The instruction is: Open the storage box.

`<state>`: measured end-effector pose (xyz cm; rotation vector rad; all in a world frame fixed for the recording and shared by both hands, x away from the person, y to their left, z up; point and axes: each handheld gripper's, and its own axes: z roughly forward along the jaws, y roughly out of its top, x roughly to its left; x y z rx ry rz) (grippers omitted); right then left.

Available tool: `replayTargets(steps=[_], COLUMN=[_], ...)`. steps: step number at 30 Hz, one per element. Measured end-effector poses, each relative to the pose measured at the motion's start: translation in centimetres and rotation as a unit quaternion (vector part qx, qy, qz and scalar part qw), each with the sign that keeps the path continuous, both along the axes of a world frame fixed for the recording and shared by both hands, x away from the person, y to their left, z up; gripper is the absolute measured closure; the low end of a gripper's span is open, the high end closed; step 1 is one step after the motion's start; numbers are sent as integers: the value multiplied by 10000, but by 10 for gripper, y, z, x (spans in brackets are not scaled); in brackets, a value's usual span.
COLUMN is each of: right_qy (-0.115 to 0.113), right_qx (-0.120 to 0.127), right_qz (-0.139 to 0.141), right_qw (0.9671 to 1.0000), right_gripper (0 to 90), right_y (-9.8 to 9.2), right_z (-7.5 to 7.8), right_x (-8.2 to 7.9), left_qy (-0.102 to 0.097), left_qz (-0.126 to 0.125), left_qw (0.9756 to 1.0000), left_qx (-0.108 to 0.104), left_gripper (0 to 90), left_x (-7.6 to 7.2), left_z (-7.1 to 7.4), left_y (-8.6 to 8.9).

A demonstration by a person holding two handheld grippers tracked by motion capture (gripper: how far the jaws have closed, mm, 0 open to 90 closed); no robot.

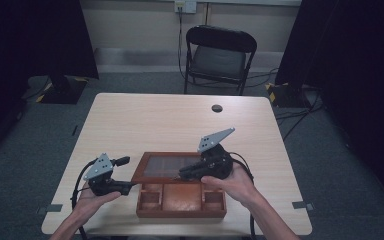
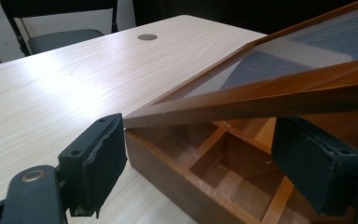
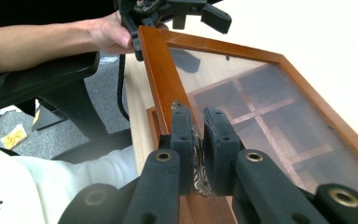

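A brown wooden box [image 1: 181, 206] with several compartments sits at the table's front edge. Its glass-paned lid [image 1: 166, 168] is tilted up at the front. My right gripper [image 1: 182, 174] is shut on the ornate metal clasp [image 3: 201, 183] on the lid's front rail [image 3: 163, 88]; in the right gripper view its fingertips [image 3: 198, 140] pinch that clasp. My left gripper [image 1: 129, 188] stands open at the box's left side. In the left gripper view its jaws [image 2: 209, 163] straddle the box corner [image 2: 168, 172] under the raised lid [image 2: 261, 88], and the pads do not press on it.
The light wooden table [image 1: 145, 120] has a round cable hole [image 1: 217, 108] at the back. A black folding chair [image 1: 220, 55] stands beyond the table. Dark curtains hang on both sides. A black office chair [image 3: 51, 88] is near my seat.
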<state>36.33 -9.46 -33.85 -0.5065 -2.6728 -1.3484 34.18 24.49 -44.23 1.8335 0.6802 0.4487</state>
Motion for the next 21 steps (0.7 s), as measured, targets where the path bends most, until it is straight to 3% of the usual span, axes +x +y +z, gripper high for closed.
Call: replayTargets(steps=[2, 5, 7, 11, 13, 15, 21], right_qy=[18, 100, 92, 67, 30, -46, -223], right_qx=[16, 2, 9, 14, 37, 49, 215], right_qz=[3, 0, -14, -33, -14, 38, -286], right_qw=[10000, 10000, 10000, 10000, 10000, 10000, 9991], right_gripper=[838, 838, 837, 837, 835, 774, 533], right_y=[0, 0, 0, 0, -1, -1, -10], right_z=[3, 5, 5, 5, 4, 3, 3], right_x=[3, 6, 6, 6, 5, 3, -1], left_qy=[-60, -32, -129, -107, -119, -128, -73], left_qz=[-5, -22, 51, -23, -70, -93, -85], left_qw=[10000, 9999, 9999, 9999, 9999, 9999, 9999], left_qx=[24, -118, -45, -78, 16, 55, -5], left_gripper=[173, 187, 193, 209, 211, 204, 218], left_x=[1, 4, 6, 11, 12, 12, 13], left_z=[2, 5, 6, 7, 8, 8, 7], left_y=[-3, -7, -11, -19, -20, -19, -20])
